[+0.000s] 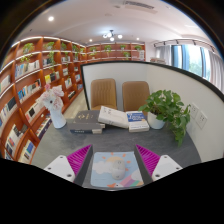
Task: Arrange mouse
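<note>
Your gripper (112, 165) sits low in the frame with its fingers spread wide and nothing clasped; the magenta pads (80, 156) face each other across a clear gap. Between the fingers, at the bottom centre, lies a flat pale-blue mat (117, 169) with a printed picture on it — any writing there is too small to read. You cannot make out the mouse anywhere in this view, so its place cannot be told.

Beyond the fingers the grey table (115, 140) carries a clutter in the middle of the frame: an open book (113, 116), a dark stack of books (86, 122) to its left, and a smaller book (138, 124) to its right. No titles are legible. A white figurine (55, 108) stands at the left of the table, a potted green plant (166, 108) at the right.

Behind the table, two brown chairs (119, 94) stand side by side against a white partition (150, 73). Bookshelves (35, 85) run along the upper left — spines unreadable.
</note>
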Motion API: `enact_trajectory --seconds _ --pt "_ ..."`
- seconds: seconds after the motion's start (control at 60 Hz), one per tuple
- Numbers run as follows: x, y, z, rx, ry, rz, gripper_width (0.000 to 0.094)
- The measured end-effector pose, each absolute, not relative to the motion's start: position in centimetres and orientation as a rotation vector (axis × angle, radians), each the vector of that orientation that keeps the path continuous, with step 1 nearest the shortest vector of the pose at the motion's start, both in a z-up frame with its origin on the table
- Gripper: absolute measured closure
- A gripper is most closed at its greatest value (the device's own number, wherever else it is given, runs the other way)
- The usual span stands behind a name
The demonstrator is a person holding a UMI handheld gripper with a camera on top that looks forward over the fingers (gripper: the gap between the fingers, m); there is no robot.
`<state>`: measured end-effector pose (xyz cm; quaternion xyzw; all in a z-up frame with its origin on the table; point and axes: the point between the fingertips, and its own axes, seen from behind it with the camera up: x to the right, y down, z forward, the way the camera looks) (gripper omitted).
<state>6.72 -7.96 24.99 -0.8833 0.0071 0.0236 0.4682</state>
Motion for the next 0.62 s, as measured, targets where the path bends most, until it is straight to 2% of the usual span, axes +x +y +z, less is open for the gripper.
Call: enact_trajectory --seconds 0.617 --pt "5.4 -10.9 22.8 -2.218 -0.053 0.032 0.0098"
